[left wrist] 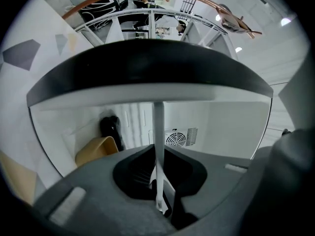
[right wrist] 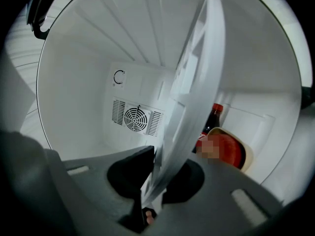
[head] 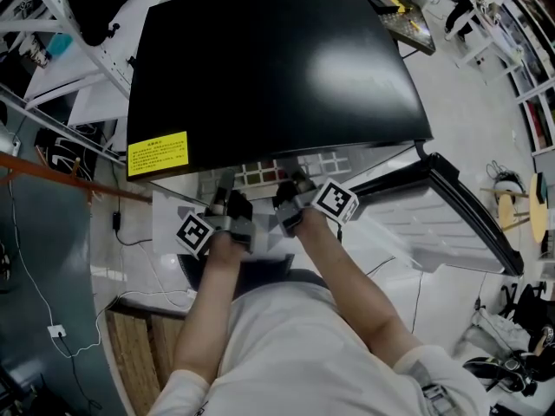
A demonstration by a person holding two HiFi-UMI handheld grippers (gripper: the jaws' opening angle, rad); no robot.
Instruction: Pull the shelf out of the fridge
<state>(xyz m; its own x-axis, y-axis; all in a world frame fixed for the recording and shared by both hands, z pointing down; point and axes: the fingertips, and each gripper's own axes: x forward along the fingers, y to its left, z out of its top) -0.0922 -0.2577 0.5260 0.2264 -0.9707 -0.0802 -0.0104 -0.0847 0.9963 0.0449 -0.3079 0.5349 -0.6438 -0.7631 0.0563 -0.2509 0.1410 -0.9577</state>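
Note:
From the head view, the black-topped fridge (head: 269, 68) stands open below me, and the white shelf (head: 260, 173) pokes out at its front edge. My left gripper (head: 224, 202) and right gripper (head: 295, 196) sit side by side on that edge. In the left gripper view the shelf (left wrist: 158, 132) runs edge-on as a thin white strip into the left gripper (left wrist: 160, 183), whose jaws are shut on it. In the right gripper view the shelf (right wrist: 192, 92) is a tilted translucent plate, pinched by the right gripper (right wrist: 156, 181).
Inside the fridge are a red-capped dark bottle (right wrist: 211, 119), a tan bowl (right wrist: 234, 151) and a round fan vent (right wrist: 135, 117) on the back wall. The fridge door (head: 451, 219) hangs open to the right. A yellow label (head: 158, 153) marks the fridge top.

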